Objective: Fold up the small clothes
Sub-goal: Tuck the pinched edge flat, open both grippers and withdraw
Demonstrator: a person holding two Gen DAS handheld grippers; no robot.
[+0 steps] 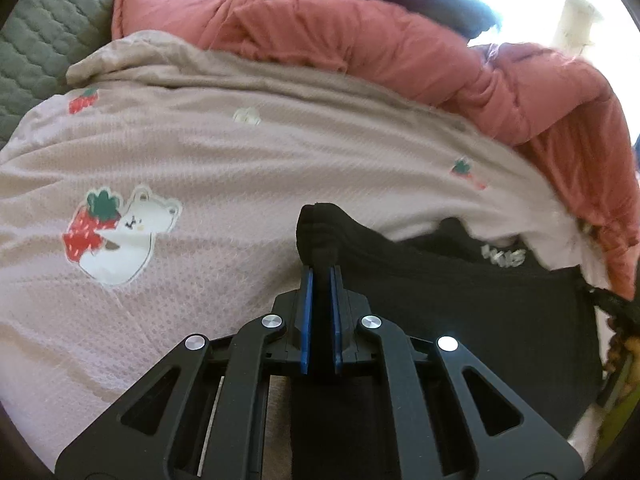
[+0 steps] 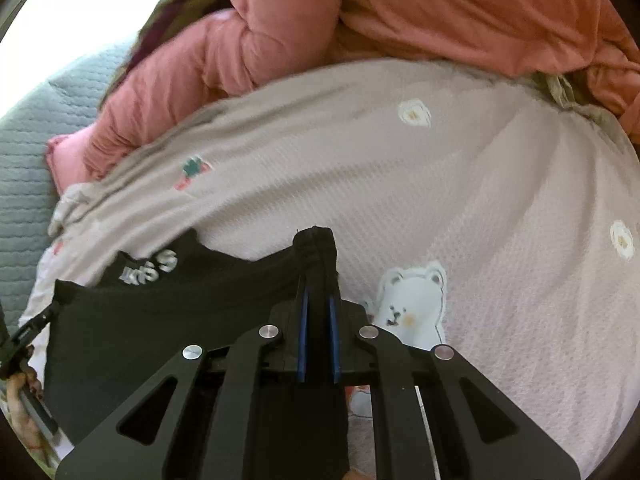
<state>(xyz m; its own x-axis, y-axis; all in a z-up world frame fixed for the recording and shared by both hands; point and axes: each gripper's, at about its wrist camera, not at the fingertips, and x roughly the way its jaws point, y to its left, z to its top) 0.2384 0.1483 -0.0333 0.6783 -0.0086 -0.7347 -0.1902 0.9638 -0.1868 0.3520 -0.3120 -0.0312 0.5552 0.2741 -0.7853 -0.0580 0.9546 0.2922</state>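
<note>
A small black garment [image 1: 460,292] with white lettering is stretched between my two grippers above a pale pink bed cover. My left gripper [image 1: 320,270] is shut on one corner of its ribbed edge, which sticks up past the blue pads. In the right wrist view my right gripper [image 2: 318,280] is shut on the other corner of the black garment [image 2: 168,308], which hangs away to the left. The tip of the other gripper [image 2: 24,340] shows at the far left edge.
The pink cover [image 1: 192,168] has bear and strawberry prints. A bunched salmon-red quilt [image 1: 360,40] lies behind it, also in the right wrist view [image 2: 440,12]. A grey-green quilted surface [image 1: 40,40] lies at the far left.
</note>
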